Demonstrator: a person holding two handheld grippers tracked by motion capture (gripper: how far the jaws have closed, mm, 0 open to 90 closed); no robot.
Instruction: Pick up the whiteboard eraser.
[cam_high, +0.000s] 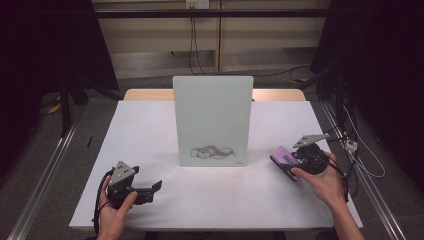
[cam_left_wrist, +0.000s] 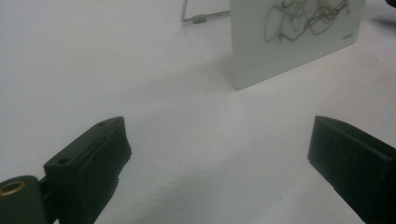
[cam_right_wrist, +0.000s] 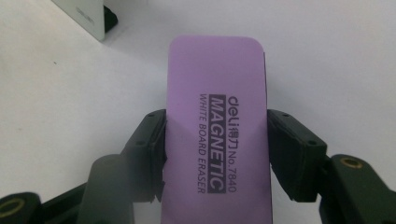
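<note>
The right gripper has its jaws pinched on the long sides of the purple eraser, and that is where the worry starts. The pads sit toward the near end of the block, so a good stretch of it sticks out past the jaws; press that far end hard against the whiteboard and the eraser could well pivot in the grip or slide out. The board itself stands upright on a thin wire stand, not fixed to anything I can see, so a firm wipe from the front could push it backward or tip it over. And the scribble sits low on the board, close to the table, so coming in too low might catch the eraser's edge on the tabletop instead of the marks.

Over in the high view, the eraser sits low over the table to the right of the board's lower corner, near it but apart from it, held in the right gripper. Printed face up toward the camera, lettering running along its length between the pads.

The left gripper rests well off at the near left of the table, jaws spread wide with nothing between them, pointing across toward the board, whose scribbled corner shows beyond its tips
</note>
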